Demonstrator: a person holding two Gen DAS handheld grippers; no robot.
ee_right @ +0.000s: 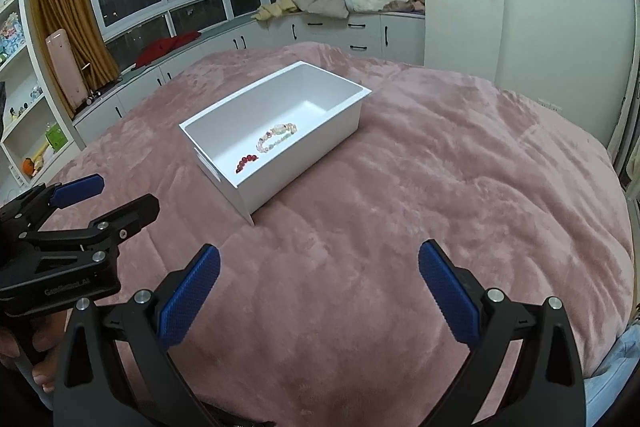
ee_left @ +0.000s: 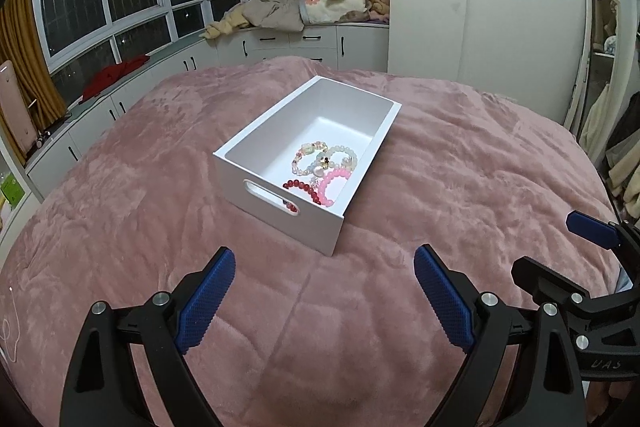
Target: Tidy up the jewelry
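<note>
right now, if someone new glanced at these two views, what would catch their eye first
The white box in the middle of the pink blanket stands out first, with a cluster of beaded bracelets lying at its near end, by the wall with the handle slot. Next come the blue-padded grippers: the left gripper and right gripper are both open and hold nothing, low in the foreground over the blanket, short of the box.

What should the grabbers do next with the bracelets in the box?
Probably pull both back and stop. The bracelets already lie inside the white box, and no jewelry shows on the pink blanket around it. The left gripper and right gripper are both open, empty and short of the box, so nothing seems left to pick up.
</note>
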